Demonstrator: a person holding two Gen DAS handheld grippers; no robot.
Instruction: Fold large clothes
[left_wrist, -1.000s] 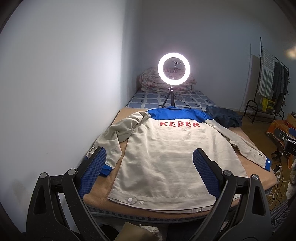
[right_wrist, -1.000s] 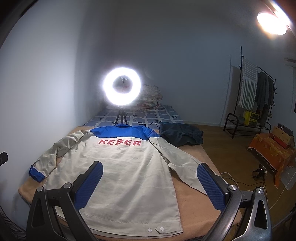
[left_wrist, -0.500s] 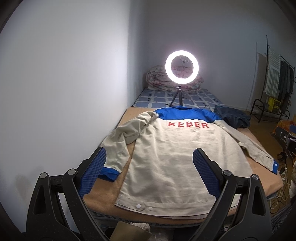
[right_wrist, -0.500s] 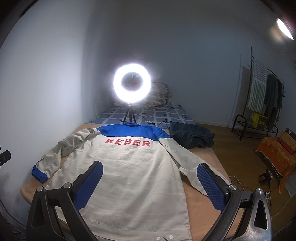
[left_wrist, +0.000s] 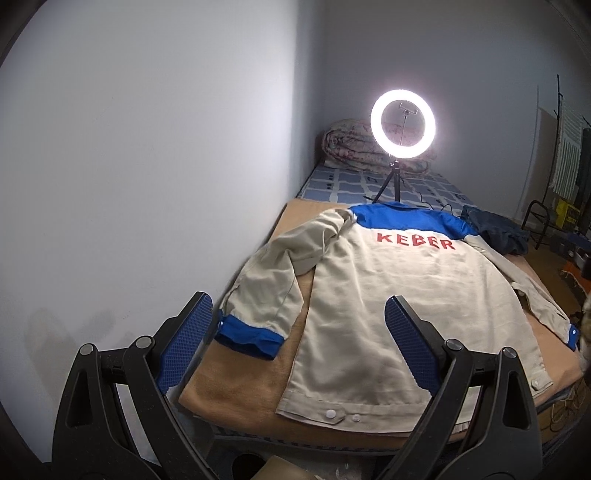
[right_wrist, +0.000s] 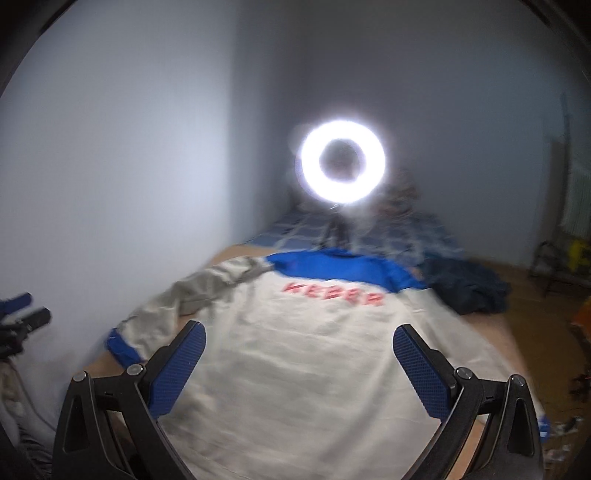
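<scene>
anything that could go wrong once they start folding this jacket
Possibly two things. The ring light on its tripod stands right behind the jacket collar, so a swung sleeve could tip it. The left sleeve cuff lies near the bed edge by the wall and might slide off. Both grippers, left and right, hang open.

left tool (left_wrist: 298, 325) and right tool (right_wrist: 299, 354) both spread wide.

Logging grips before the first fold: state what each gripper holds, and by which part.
Nothing is held. The left gripper and right gripper are both open and empty above the jacket, which lies spread flat, back side up, on the bed.
</scene>
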